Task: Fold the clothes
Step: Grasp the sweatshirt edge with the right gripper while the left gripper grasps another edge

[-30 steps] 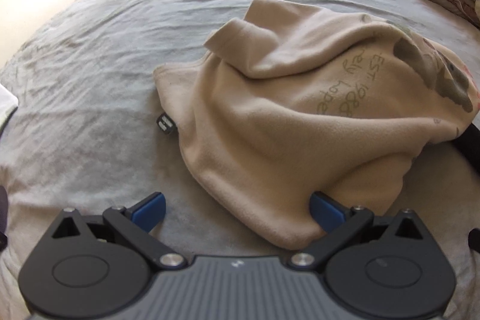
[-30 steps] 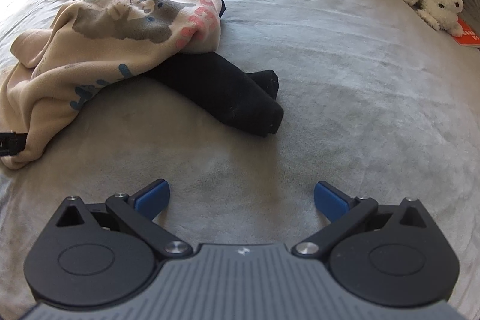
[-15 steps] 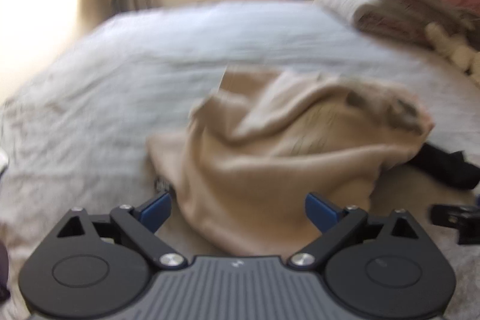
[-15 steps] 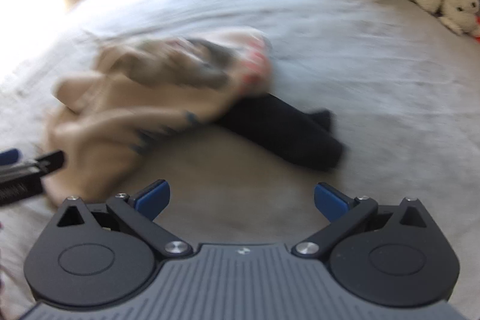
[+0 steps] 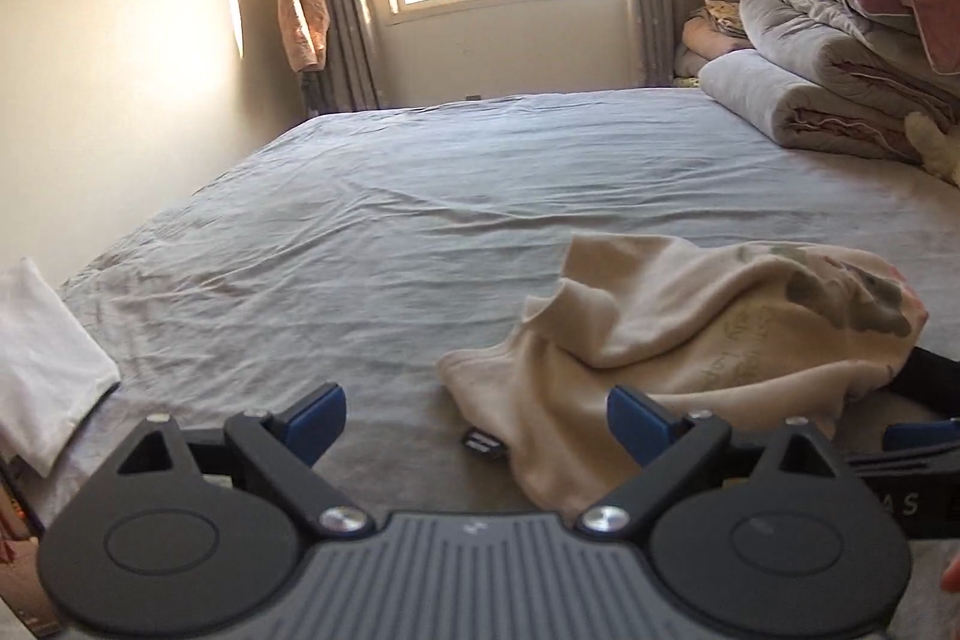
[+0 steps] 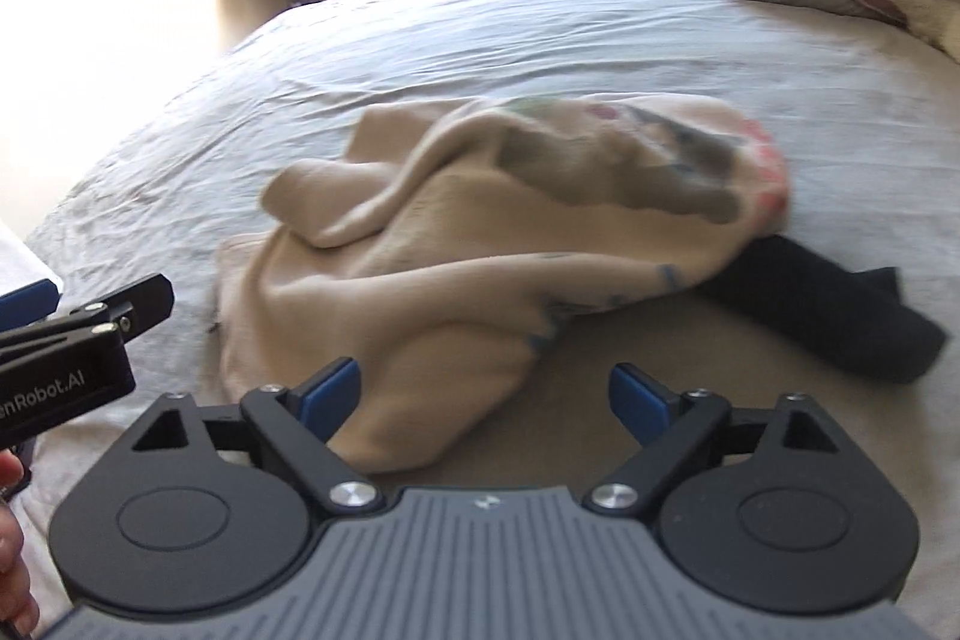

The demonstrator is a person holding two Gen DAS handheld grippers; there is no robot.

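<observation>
A crumpled beige sweatshirt (image 5: 690,340) with a printed cartoon animal lies on the grey bed; it also shows in the right wrist view (image 6: 480,244). A black garment (image 6: 822,316) sticks out from under its right side, and its end shows in the left wrist view (image 5: 936,376). My left gripper (image 5: 477,427) is open and empty, just in front of the sweatshirt's near left edge. My right gripper (image 6: 486,400) is open and empty, over the sweatshirt's near hem. The left gripper's body (image 6: 66,358) shows at the left edge of the right wrist view.
The grey bed sheet (image 5: 390,220) stretches to a window at the back. Folded quilts and pillows (image 5: 840,88) are stacked at the back right, with a plush toy (image 6: 924,10) beside them. A white cloth (image 5: 42,370) lies at the bed's left edge.
Both grippers have pulled back and tilted up, so the room and window now show. The right gripper has swung left to face the sweatshirt. Both stay open.
</observation>
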